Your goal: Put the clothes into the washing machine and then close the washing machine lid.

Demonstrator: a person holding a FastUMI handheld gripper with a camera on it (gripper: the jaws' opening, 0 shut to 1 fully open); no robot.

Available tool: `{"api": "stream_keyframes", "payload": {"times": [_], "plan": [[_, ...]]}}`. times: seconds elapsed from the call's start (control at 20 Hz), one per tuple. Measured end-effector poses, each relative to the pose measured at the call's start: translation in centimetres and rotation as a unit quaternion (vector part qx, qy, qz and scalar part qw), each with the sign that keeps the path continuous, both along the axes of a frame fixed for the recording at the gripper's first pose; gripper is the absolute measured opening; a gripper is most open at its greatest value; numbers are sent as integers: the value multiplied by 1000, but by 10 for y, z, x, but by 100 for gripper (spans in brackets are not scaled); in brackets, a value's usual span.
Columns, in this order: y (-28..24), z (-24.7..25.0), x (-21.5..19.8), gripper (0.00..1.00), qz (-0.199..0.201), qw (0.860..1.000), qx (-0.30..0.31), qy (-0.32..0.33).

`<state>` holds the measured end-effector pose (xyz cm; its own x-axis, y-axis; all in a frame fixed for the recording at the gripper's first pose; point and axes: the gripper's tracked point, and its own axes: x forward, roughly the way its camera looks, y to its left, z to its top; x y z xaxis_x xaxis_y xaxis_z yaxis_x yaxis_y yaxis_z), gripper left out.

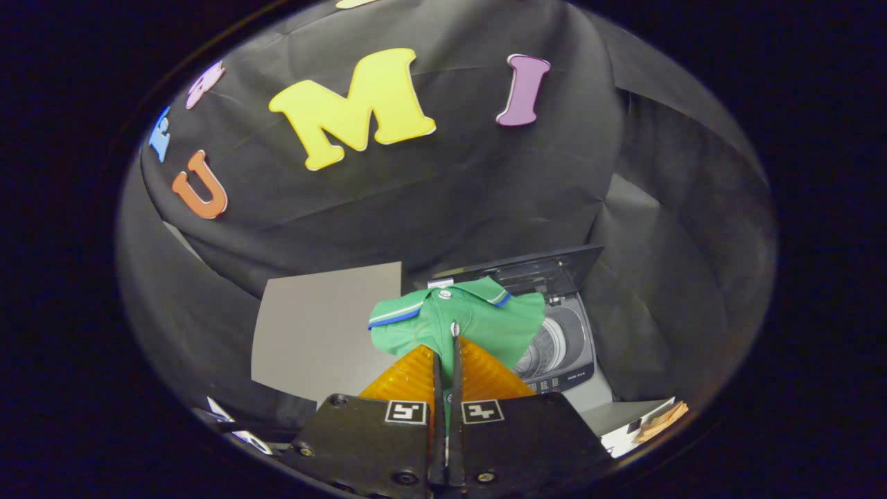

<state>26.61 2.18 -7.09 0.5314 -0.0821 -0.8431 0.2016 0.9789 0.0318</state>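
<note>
Gripper [447, 357] fingers were drawn almost together, with a narrow strip of green cloth pinched between them; both fingers pressed on the green polo shirt [478, 322] near its buttoned placket, so the shirt was held at the fingertips and spread out just ahead of them. Its collar, edged with white and blue stripes, lay at the far side of the garment from the fingers; one sleeve, with the same striped trim, reached out to the left of the fingertips; the body of the shirt bulged to the right of them. Beyond the shirt and a little to the right of the fingers stood the washing machine [565, 360]; its lid [547, 274] was raised, tilted back behind the opening; the round drum [551, 346] showed beside the shirt's right edge, partly hidden by the cloth; a control strip ran along the near rim of the machine. Whether the shirt touched the machine's rim could not be told. To the left of the fingers, beyond them, lay a flat grey board [319, 333]; behind everything hung the black cloth wall [450, 187] of the booth, creased and folded.
</note>
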Motion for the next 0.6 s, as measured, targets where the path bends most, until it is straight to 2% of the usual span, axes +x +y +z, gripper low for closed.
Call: {"api": "stream_keyframes", "payload": {"times": [0.6], "plan": [[-93,-14,-11,5,30,999,21,-11]]}}
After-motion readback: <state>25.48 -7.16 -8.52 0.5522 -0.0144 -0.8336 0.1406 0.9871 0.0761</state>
